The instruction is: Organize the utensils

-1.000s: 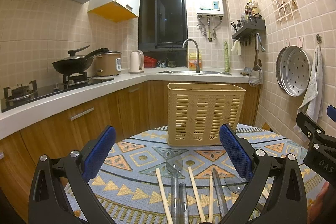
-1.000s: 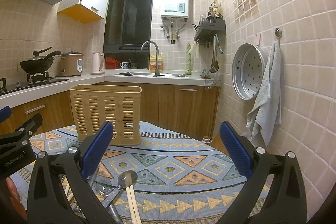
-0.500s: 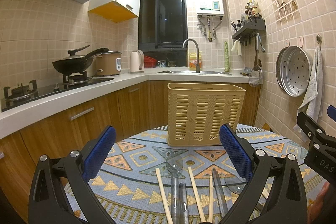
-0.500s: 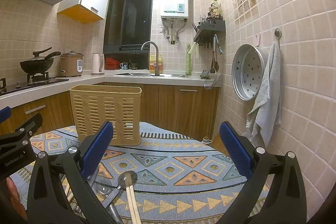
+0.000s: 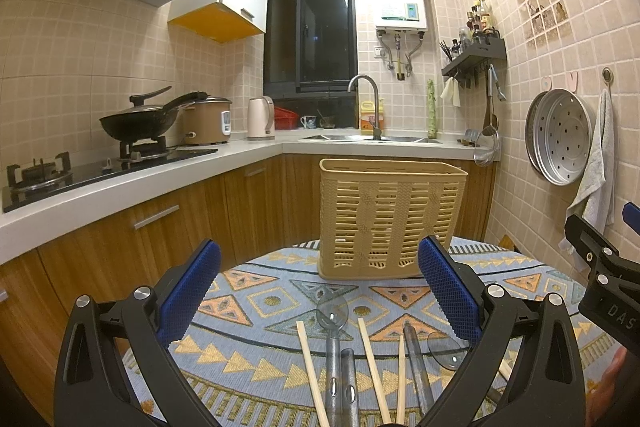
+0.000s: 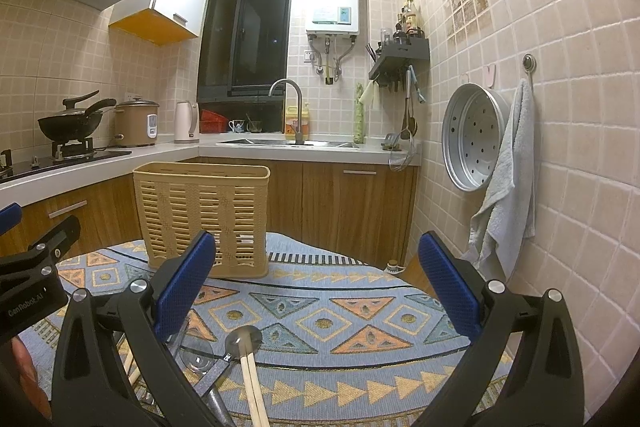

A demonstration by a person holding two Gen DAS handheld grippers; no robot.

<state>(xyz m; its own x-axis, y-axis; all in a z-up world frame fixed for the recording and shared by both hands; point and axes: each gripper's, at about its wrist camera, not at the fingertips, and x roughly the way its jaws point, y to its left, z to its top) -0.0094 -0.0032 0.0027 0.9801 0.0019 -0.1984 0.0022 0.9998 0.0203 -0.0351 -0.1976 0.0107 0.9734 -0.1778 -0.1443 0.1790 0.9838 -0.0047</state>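
Observation:
A tan slotted utensil basket (image 5: 390,219) stands upright at the far side of a round table with a patterned cloth (image 5: 260,303); it also shows in the right wrist view (image 6: 204,215). Metal spoons (image 5: 333,315) and wooden chopsticks (image 5: 370,359) lie side by side on the cloth near me. My left gripper (image 5: 320,287) is open and empty, just above the utensils. My right gripper (image 6: 316,279) is open and empty, to the right of them; a spoon (image 6: 243,339) and chopsticks (image 6: 252,387) lie below its left finger.
A kitchen counter (image 5: 160,171) with stove, wok and sink runs behind and left of the table. A tiled wall with a hanging steamer tray (image 6: 472,139) and towel (image 6: 508,183) is on the right. The right gripper's body shows in the left wrist view (image 5: 600,287).

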